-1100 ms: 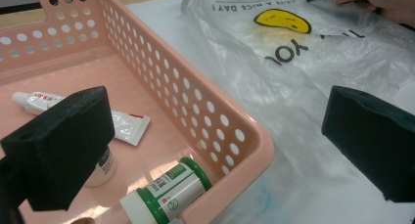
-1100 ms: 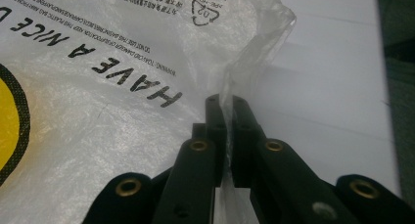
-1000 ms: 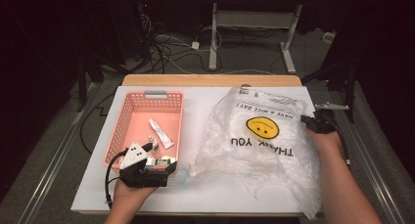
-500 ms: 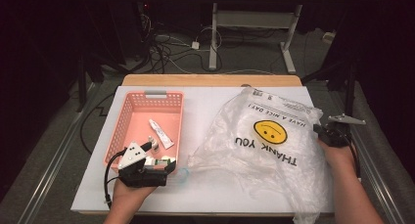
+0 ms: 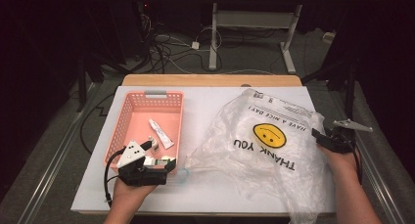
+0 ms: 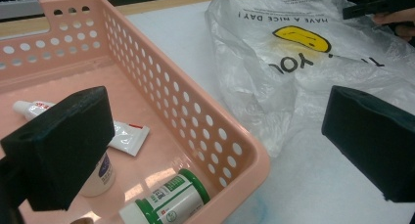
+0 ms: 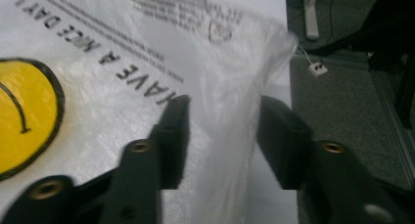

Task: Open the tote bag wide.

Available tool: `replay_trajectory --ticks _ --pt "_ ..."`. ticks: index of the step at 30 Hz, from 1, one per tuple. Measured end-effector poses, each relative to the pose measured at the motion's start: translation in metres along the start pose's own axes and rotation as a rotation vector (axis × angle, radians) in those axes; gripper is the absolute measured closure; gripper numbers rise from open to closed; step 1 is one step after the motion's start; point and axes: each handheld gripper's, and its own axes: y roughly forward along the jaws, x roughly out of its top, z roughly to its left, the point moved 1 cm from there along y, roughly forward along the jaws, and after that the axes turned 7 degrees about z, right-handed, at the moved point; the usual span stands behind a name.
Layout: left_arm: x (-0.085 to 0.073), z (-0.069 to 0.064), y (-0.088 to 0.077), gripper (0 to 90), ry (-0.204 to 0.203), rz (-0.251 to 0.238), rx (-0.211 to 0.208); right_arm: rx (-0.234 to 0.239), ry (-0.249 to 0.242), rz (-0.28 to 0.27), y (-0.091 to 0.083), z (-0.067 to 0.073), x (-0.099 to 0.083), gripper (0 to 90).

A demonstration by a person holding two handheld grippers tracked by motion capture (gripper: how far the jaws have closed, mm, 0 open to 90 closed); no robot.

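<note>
Translucent bag (image 7: 230,87) film blurs between the right tongs (image 7: 222,136).

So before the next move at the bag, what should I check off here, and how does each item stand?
1. Right tool has let go of the plastic bag: ok, its jaws have just been opening and stand apart, with a fold of film between them.
2. Left tool empty: ok, jaws wide, nothing between them.
3. Bag mouth open for loading: cannot tell.
4. Basket holds items: ok, a tube and a green-capped bottle.
5. Bag on the table: ok.
</note>
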Motion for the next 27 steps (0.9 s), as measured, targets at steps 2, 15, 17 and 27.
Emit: replay_trajectory --ticks 2,15,17,27 --pt "0.0 0.0 0.0 0.0 0.0 0.0 0.0 0.012 -0.007 -0.029 -0.008 -0.001 0.001 45.7" --pt "-0.003 0.001 -0.008 0.0 0.014 -0.028 -0.007 0.171 -0.109 -0.063 -0.066 0.047 -0.044 39.3" --pt "-0.004 0.0 -0.008 0.0 0.026 -0.023 -0.011 0.184 -0.137 -0.059 -0.076 0.059 -0.054 40.2" --pt "-0.006 -0.002 -0.013 0.0 0.05 -0.025 -0.012 0.113 -0.1 -0.031 -0.102 0.049 -0.085 40.8"
